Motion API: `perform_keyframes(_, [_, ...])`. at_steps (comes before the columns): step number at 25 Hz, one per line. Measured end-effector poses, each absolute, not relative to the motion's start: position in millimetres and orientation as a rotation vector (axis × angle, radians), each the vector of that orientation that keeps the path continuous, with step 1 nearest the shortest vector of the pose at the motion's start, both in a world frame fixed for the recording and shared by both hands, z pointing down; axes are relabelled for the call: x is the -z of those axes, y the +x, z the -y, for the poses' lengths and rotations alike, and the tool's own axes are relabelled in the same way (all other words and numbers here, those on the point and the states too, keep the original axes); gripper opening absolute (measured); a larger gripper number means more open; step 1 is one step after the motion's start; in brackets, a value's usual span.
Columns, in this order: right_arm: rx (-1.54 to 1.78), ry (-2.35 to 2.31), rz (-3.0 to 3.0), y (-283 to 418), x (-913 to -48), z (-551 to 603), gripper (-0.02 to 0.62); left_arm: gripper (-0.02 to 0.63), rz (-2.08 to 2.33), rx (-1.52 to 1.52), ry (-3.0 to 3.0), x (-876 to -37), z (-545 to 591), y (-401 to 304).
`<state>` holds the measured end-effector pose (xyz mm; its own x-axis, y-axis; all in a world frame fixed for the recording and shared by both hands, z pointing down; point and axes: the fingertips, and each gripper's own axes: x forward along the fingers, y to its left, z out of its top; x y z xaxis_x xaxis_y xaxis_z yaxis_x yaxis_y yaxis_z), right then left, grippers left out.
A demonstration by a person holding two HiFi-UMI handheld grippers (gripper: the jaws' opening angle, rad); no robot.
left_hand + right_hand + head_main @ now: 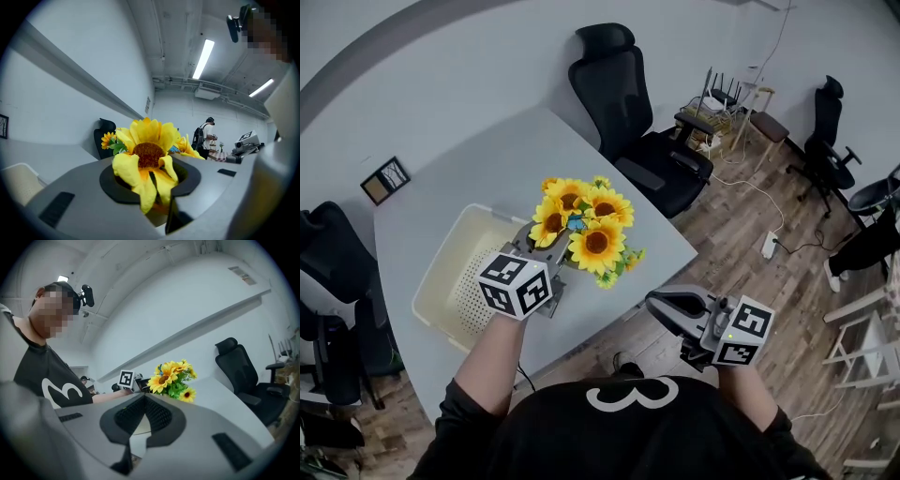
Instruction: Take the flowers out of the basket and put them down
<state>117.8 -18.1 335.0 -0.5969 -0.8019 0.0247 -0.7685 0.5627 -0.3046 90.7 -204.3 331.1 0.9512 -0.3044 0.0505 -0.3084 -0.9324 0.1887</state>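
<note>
The left gripper has its jaws pinching the bunch of yellow fake sunflowers low down. The flower heads point away from the jaws. The bunch hangs over the grey table, just right of the cream plastic basket (already out of it). I think bare table waits right below. The right gripper has its jaws pressed together, empty, and is farther off.

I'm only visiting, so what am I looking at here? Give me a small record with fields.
left tool: closed on the sunflowers
sunflowers: out of the basket, held over the grey table beside it
basket: cream, on the table, nothing visible inside
right tool: closed, empty, off the table's near edge
</note>
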Motion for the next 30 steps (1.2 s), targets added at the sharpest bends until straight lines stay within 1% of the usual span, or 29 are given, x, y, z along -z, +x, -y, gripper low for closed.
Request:
perform_keyframes(2, [0.444,-1.348,-2.665,157.4,-334.9,20.4,0.008,0.115,0.465,-0.053,2.908,-334.0,205.9,131.3])
perform_keyframes(4, [0.462,-1.347,-2.664,175.8,-338.2,25.1,0.008,0.115,0.474,-0.071,2.901,-340.9,210.1,150.2])
perform_keyframes(10, [0.516,-1.337,-2.676,200.2,-349.1,39.8,0.008,0.115,0.479,-0.126,2.868,-369.3,220.2,173.4])
perform_keyframes(15, [0.569,-1.329,-2.686,225.6,-359.8,73.6,0.008,0.115,0.5,-0.166,2.823,-395.8,252.4,196.0])
perform_keyframes(30, [0.71,-1.251,-2.774,260.7,-392.6,106.3,0.008,0.115,0.625,-0.253,2.694,-479.7,275.0,209.9])
